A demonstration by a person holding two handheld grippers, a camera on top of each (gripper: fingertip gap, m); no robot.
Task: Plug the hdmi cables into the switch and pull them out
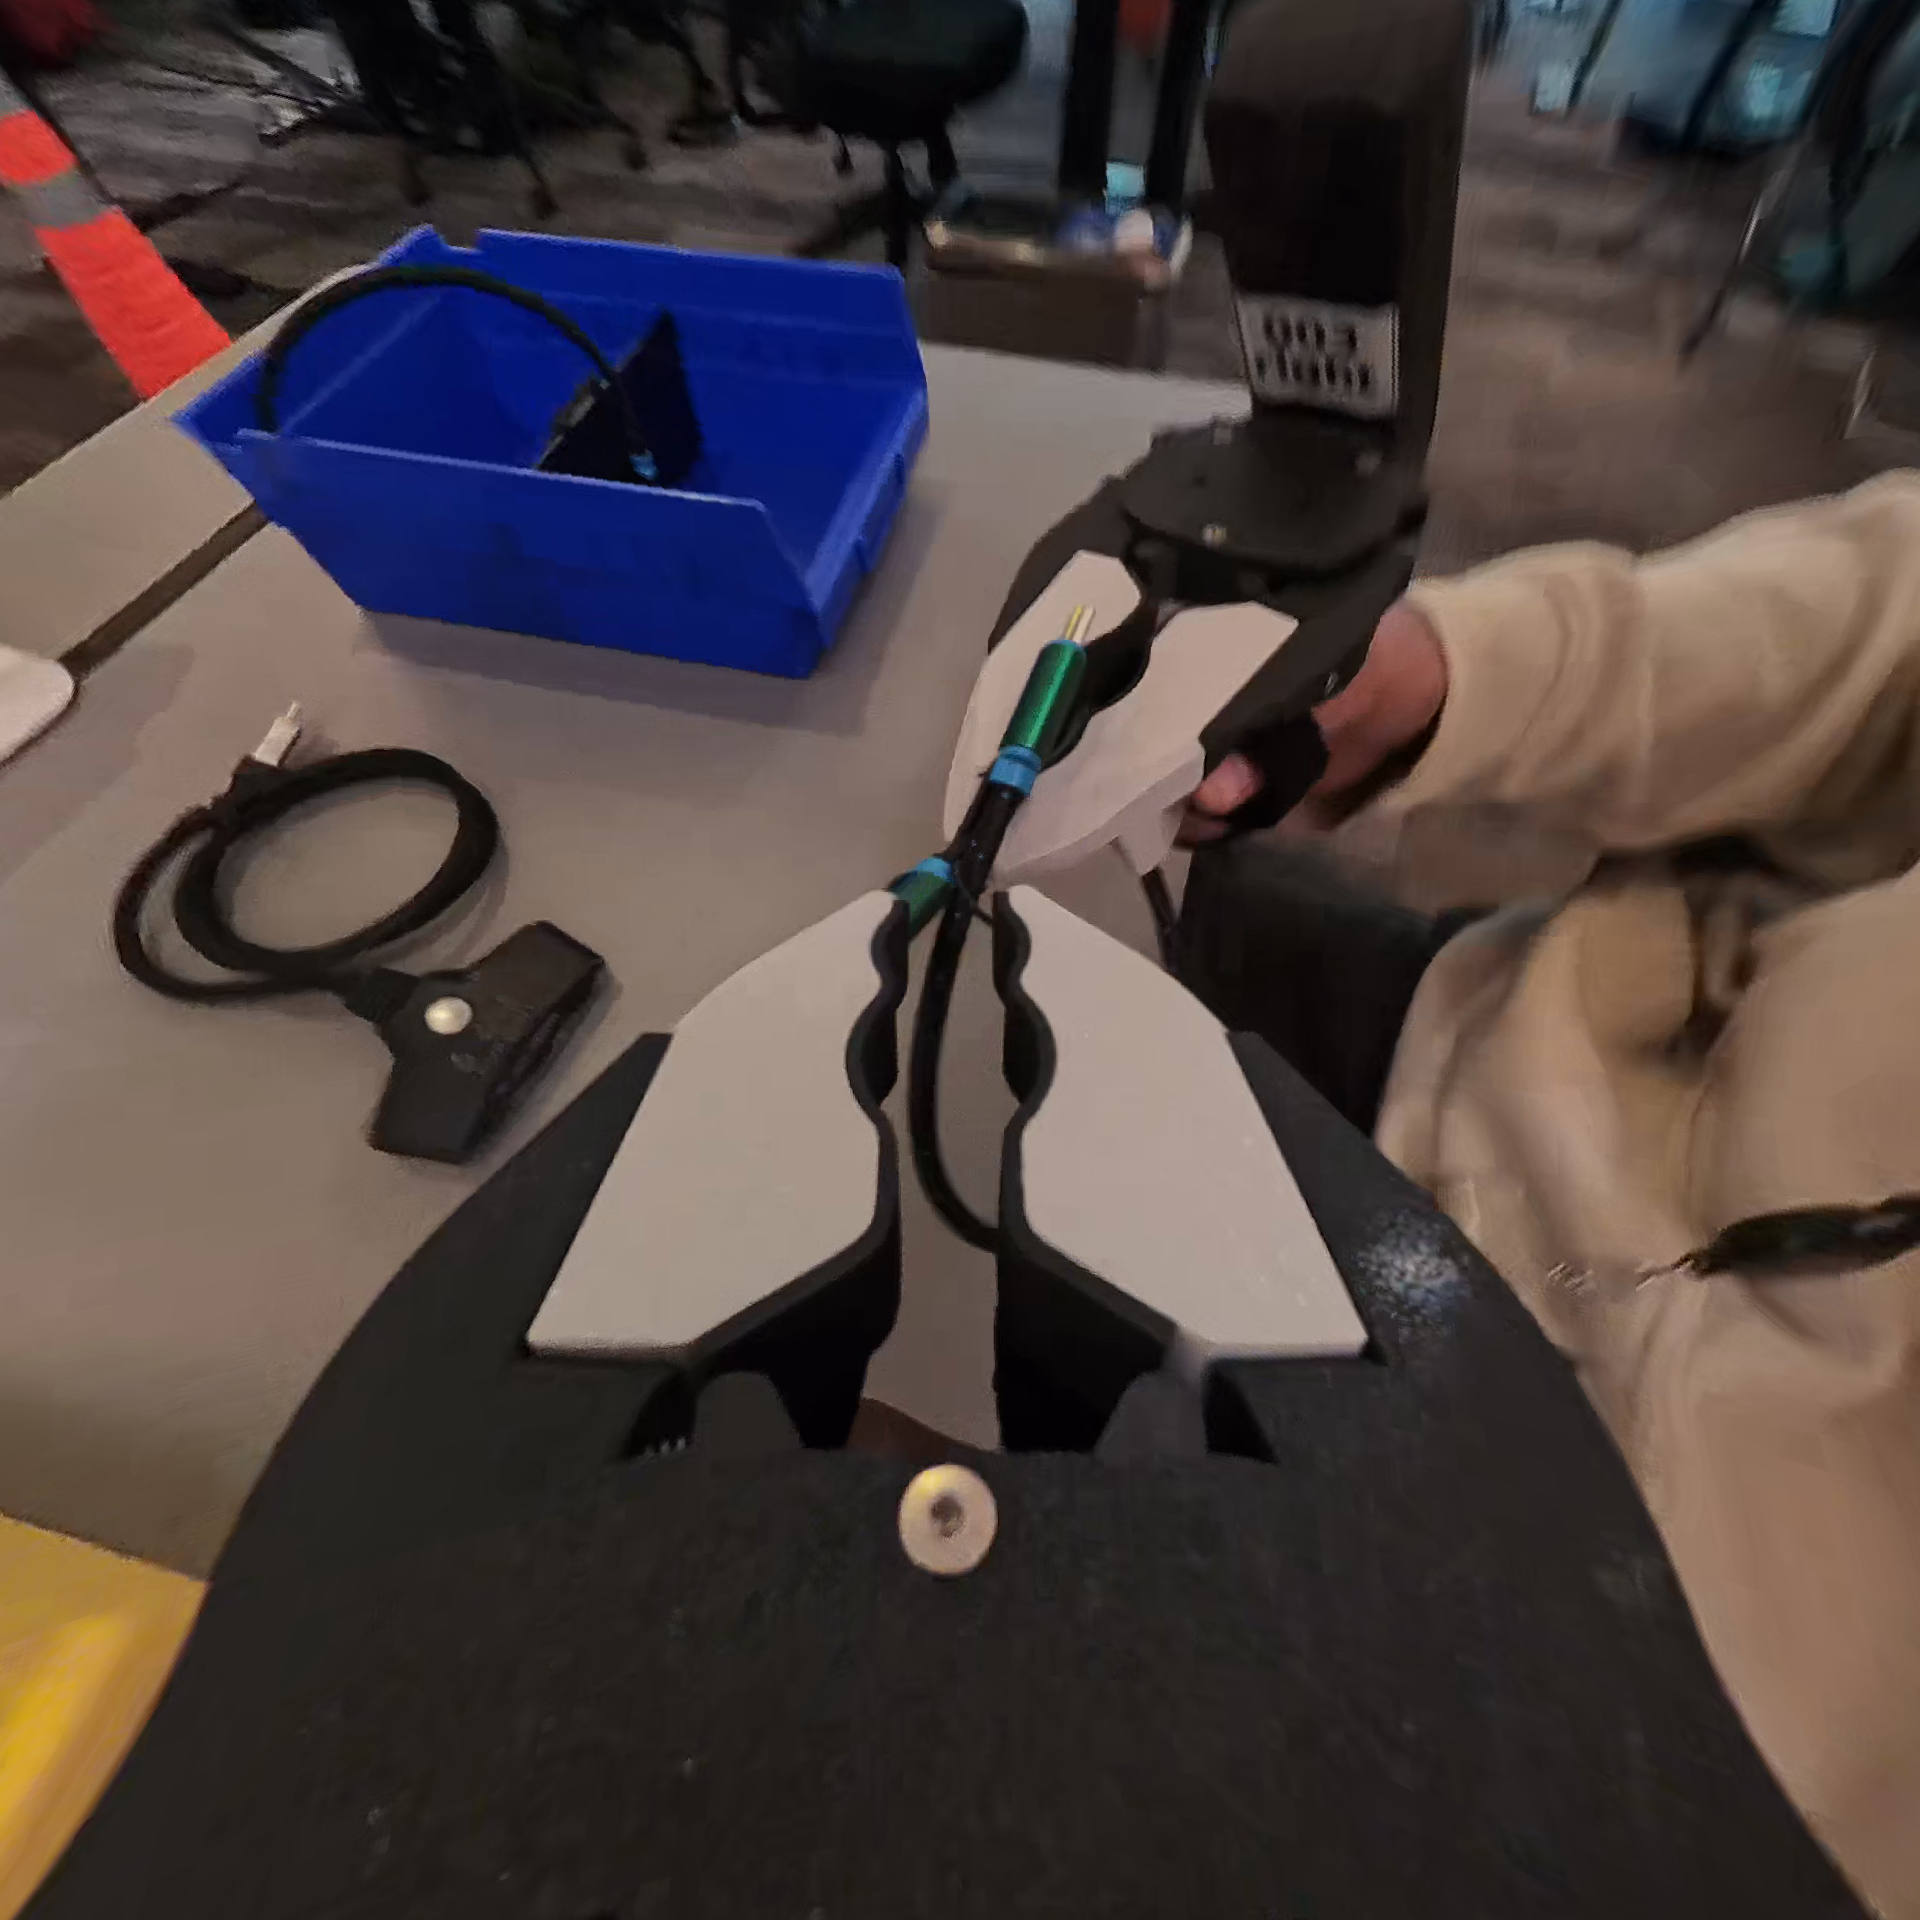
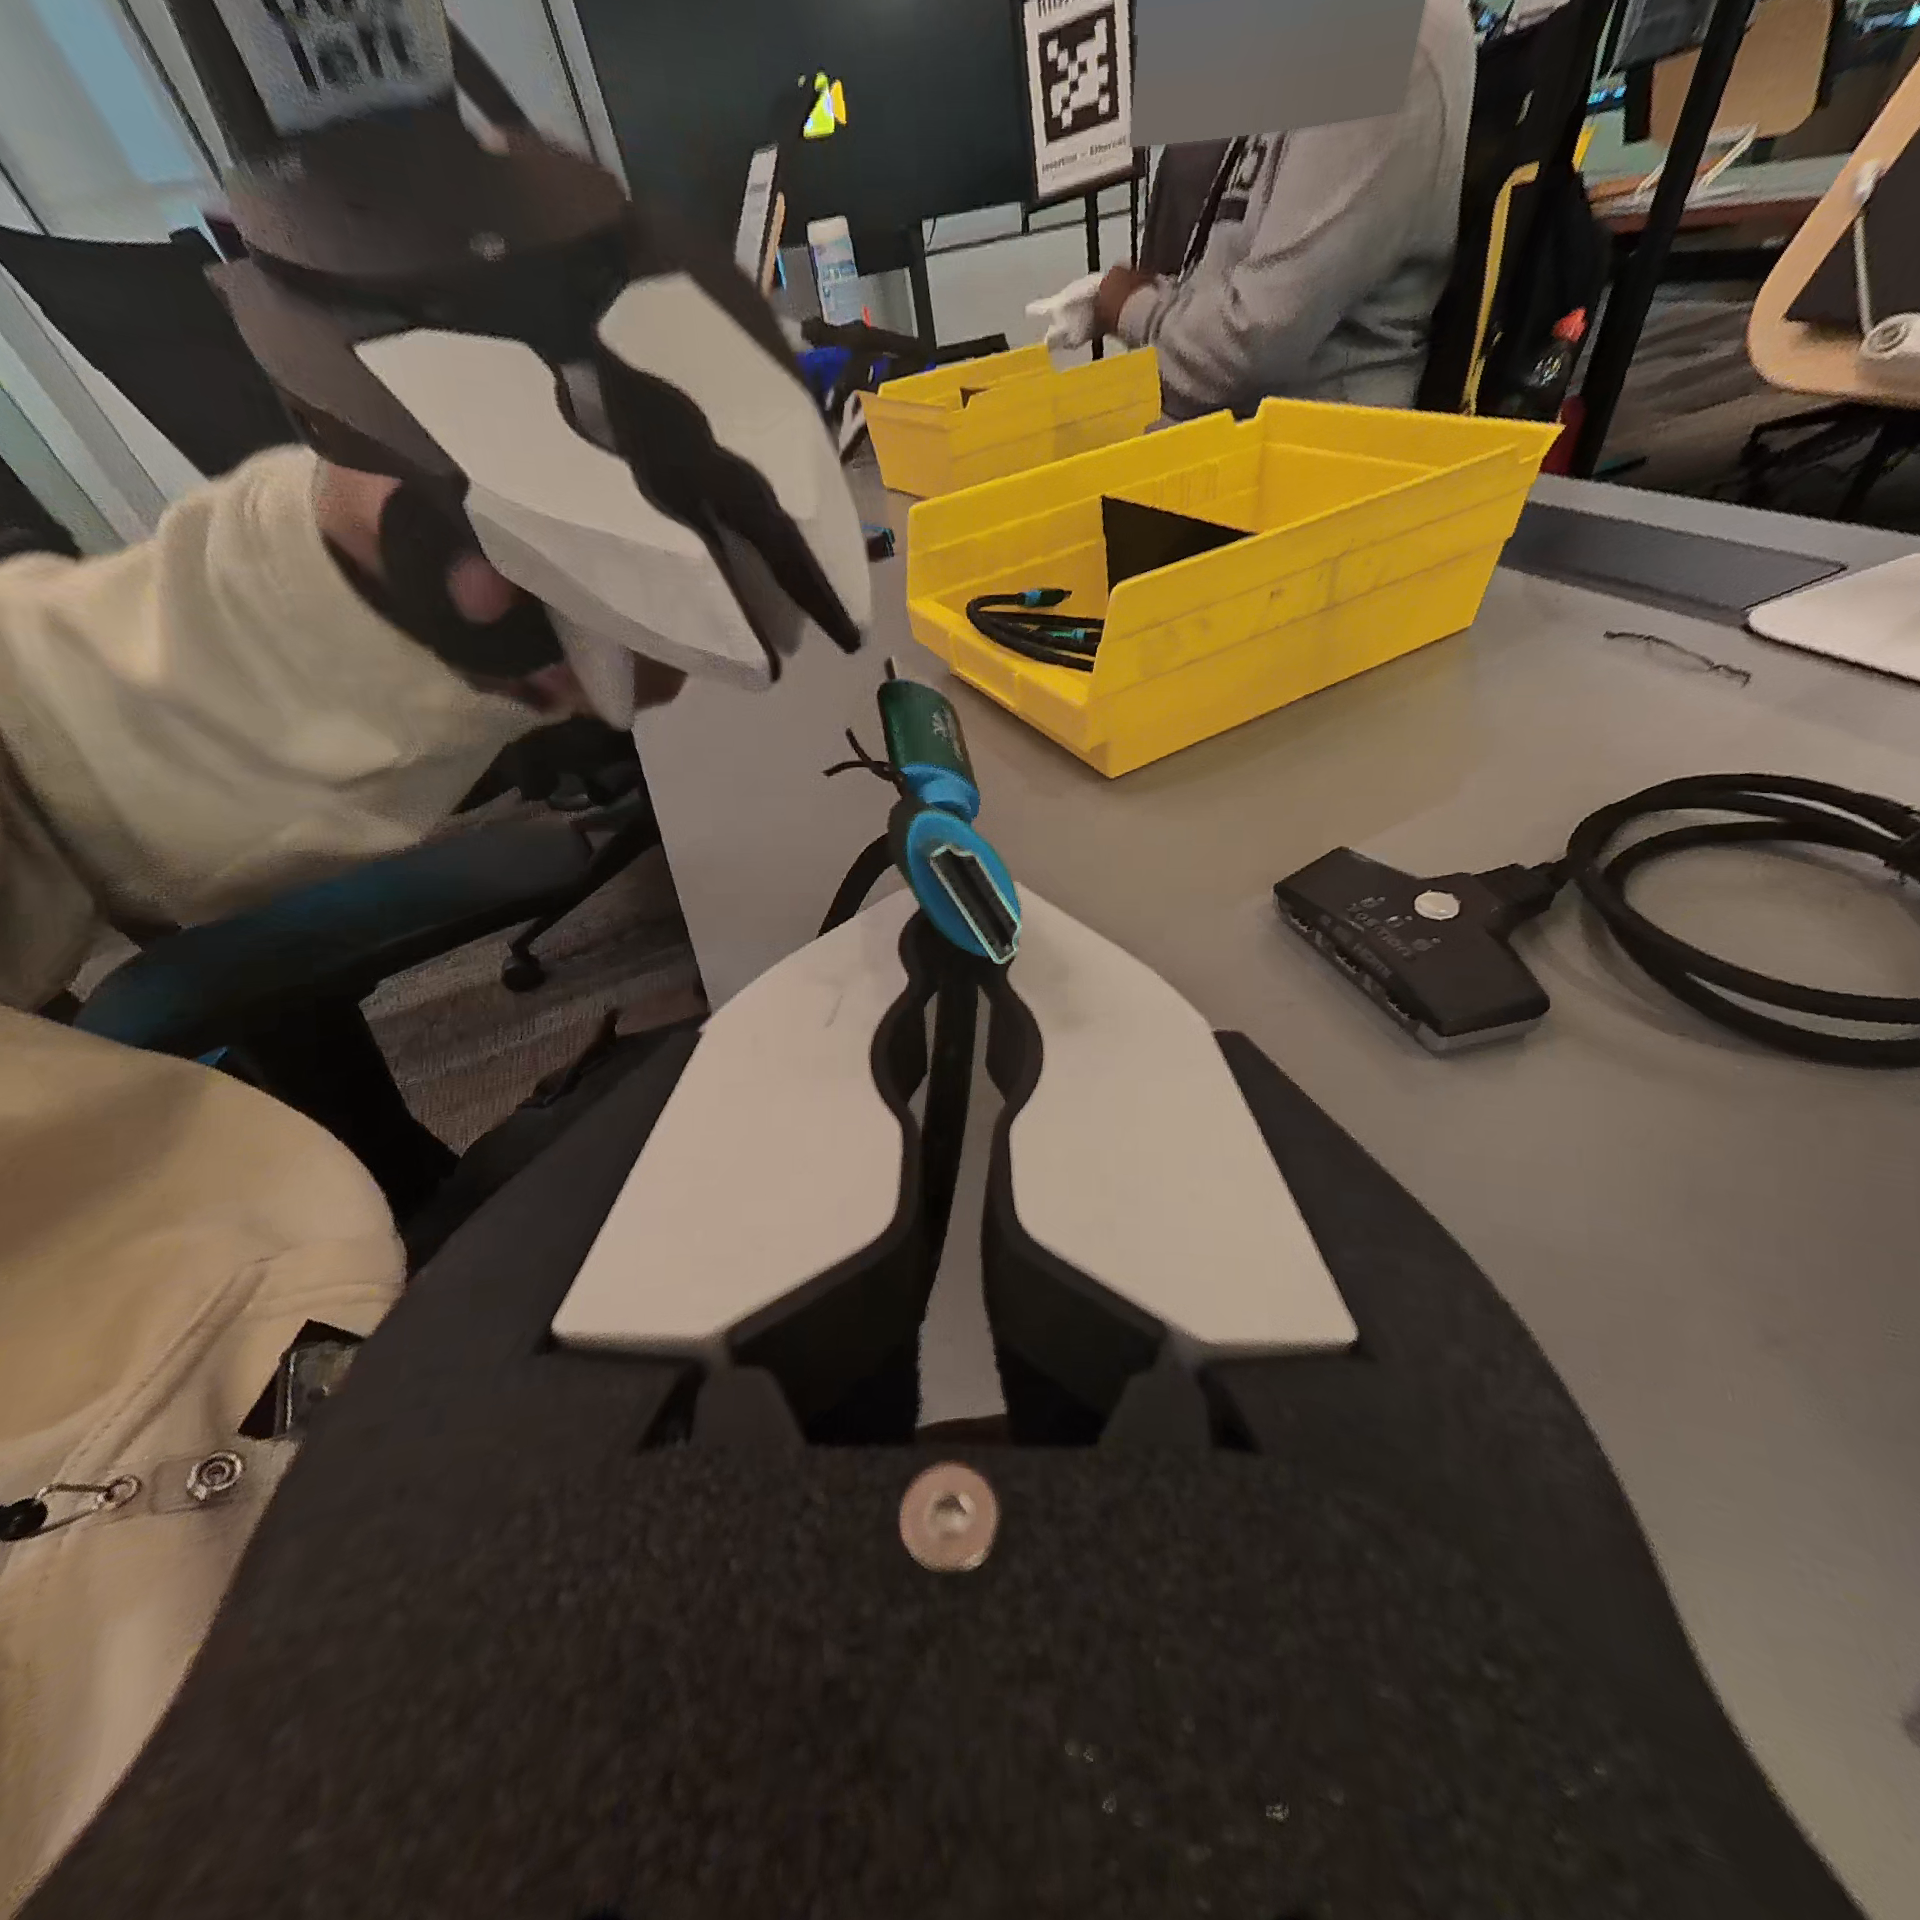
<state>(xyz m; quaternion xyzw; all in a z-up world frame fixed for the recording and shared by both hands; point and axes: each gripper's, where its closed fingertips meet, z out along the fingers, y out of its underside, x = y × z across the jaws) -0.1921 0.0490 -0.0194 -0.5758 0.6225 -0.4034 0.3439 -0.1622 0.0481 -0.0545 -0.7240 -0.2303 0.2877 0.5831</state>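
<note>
My right gripper [image 2: 961,925] is shut on a bundled black HDMI cable just behind its blue and green plug [image 2: 961,894], whose metal end faces the camera. A second green plug [image 2: 920,727] sticks out beyond it. In the left wrist view the right gripper [image 1: 1049,831] holds the same cable, one plug [image 1: 1044,686] pointing up. My left gripper [image 1: 940,904] is open by a narrow gap, with the other plug [image 1: 920,888] at its fingertips and a loop of cable hanging between the fingers. The black switch [image 1: 488,1039] [image 2: 1413,956] lies on the grey table with its coiled lead [image 1: 301,873].
A blue bin [image 1: 582,468] with a cable stands at the back in the left wrist view. Two yellow bins [image 2: 1226,582] stand behind the plugs, the nearer one holding more cables. A person sits behind them. A cream sleeve [image 1: 1662,675] and an office chair are beside the table edge. My right fingertips sit around 5 cm from my left ones. About 20 cm separates my right fingertips from the black switch [image 1: 488,1039]. The right camera catches it too, in the right wrist view [image 2: 1383,925].
</note>
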